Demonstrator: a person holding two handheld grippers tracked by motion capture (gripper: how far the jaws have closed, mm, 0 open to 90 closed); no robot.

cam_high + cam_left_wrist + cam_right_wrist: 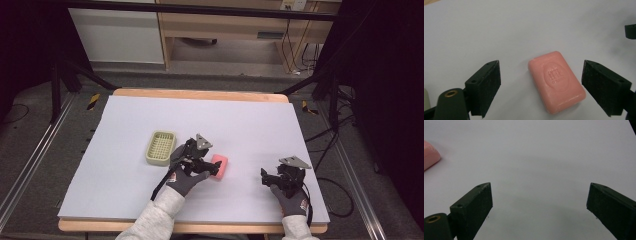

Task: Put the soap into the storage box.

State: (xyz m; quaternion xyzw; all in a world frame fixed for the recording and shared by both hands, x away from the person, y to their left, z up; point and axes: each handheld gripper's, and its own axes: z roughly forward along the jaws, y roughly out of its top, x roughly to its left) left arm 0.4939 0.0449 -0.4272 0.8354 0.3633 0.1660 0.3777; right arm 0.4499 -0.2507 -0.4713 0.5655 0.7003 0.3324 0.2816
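Your left tool [212, 167] sits over the pink soap bar [220, 166] near the middle of the counter [250, 125]. In the left gripper view its 2 jaws are spread wide, 1 on each side of the soap bar [556, 81], and neither touches it. The bar lies flat on the white surface with its embossed stamp facing up. A pale green slatted soap dish [161, 147] rests just to the left of your left hand [186, 177], apart from the bar. Your right tool [267, 176] is well to the right, jaws spread over bare counter, with a corner of the bar [430, 157] at the left edge of its view.
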